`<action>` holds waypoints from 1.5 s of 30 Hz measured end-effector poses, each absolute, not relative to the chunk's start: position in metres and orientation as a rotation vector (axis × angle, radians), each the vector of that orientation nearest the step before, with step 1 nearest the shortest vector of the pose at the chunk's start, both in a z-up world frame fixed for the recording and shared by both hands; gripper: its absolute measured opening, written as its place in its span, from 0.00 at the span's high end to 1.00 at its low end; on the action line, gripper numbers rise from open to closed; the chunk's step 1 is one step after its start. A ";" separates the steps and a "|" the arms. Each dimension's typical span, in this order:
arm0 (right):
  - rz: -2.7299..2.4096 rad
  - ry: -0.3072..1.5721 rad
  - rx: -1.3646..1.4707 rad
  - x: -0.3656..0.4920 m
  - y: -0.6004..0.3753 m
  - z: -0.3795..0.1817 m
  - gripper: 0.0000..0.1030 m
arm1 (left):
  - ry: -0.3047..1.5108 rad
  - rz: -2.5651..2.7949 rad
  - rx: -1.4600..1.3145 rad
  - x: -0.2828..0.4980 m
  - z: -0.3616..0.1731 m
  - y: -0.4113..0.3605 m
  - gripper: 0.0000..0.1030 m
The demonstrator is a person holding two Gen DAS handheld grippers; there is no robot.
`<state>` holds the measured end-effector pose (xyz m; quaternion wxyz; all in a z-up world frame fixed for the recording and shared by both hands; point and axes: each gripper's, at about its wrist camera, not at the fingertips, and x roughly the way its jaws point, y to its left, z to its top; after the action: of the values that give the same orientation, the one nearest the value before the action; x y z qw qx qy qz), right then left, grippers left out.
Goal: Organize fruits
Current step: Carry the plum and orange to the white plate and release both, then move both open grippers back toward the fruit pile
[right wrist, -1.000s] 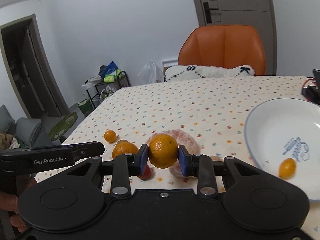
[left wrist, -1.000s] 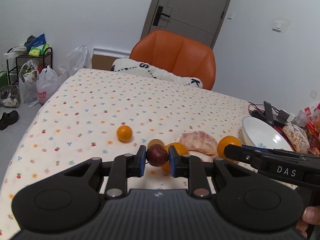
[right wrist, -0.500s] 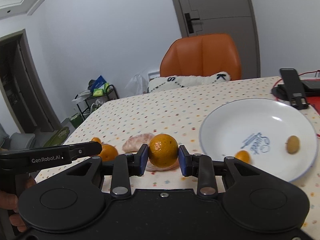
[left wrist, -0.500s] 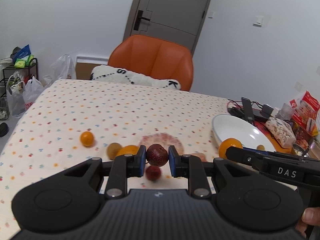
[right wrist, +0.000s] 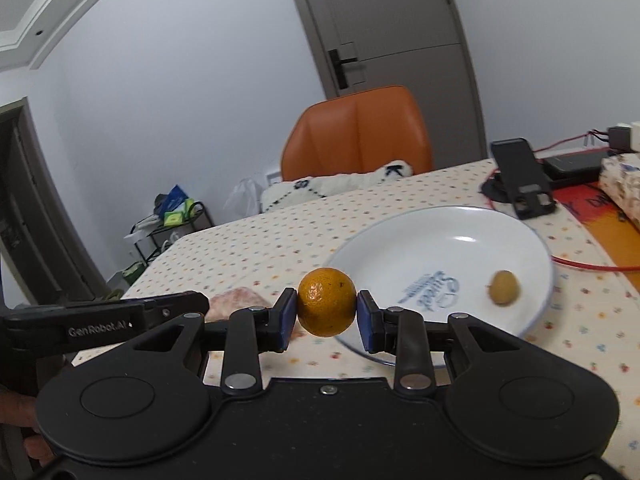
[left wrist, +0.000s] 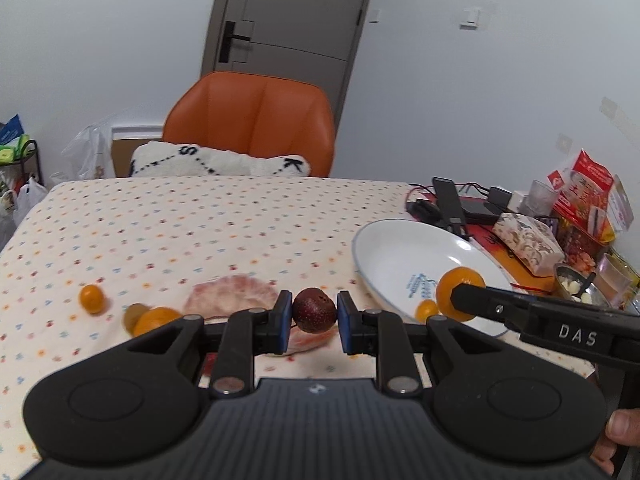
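L gripper [left wrist: 311,322]: clamped on a dark red speckled fruit [left wrist: 314,310], prob. passion fruit, held above the dotted tablecloth [left wrist: 200,232], short of the white plate [left wrist: 400,248]. R gripper [right wrist: 327,322]: clenched on an orange [right wrist: 327,307], right at the plate's near-left rim. In plate already: small orange kumquat-type fruit [left wrist: 426,309] and a yellow-green one [right wrist: 505,288]. On cloth yet: small orange fruit [left wrist: 91,298], a tangerine [left wrist: 154,319] w/ a brownish fruit [left wrist: 134,314] beside it, peeled pomelo piece [left wrist: 230,294].

Step, by my read: both loads go to plate. To do it well: bring R in first over the open centre, drop low before releasing so the orange doesn't roll out or knock the small ones. L follows, w/o crossing R's fingers. Round fruit, shallow rim, so release gently.
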<state>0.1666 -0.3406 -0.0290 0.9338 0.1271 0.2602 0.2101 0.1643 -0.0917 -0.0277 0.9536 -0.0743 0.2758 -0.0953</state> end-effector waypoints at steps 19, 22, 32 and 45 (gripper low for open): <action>0.354 0.528 0.322 0.179 -0.394 -0.052 0.70 | 0.581 -0.261 -0.109 0.200 -0.032 -0.160 0.79; 0.353 0.530 0.323 0.182 -0.398 -0.054 0.70 | 0.590 -0.262 -0.108 0.208 -0.034 -0.169 0.79; 0.348 0.531 0.335 0.185 -0.412 -0.060 0.66 | 0.635 -0.270 -0.082 0.225 -0.052 -0.193 0.79; 0.363 0.551 0.327 0.179 -0.402 -0.060 0.65 | 0.619 -0.254 -0.096 0.220 -0.046 -0.185 0.75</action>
<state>0.1792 -0.4024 -0.0602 0.9330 0.1600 0.2692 0.1775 0.2203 -0.1847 -0.0456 0.9435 -0.0471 0.3035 -0.1246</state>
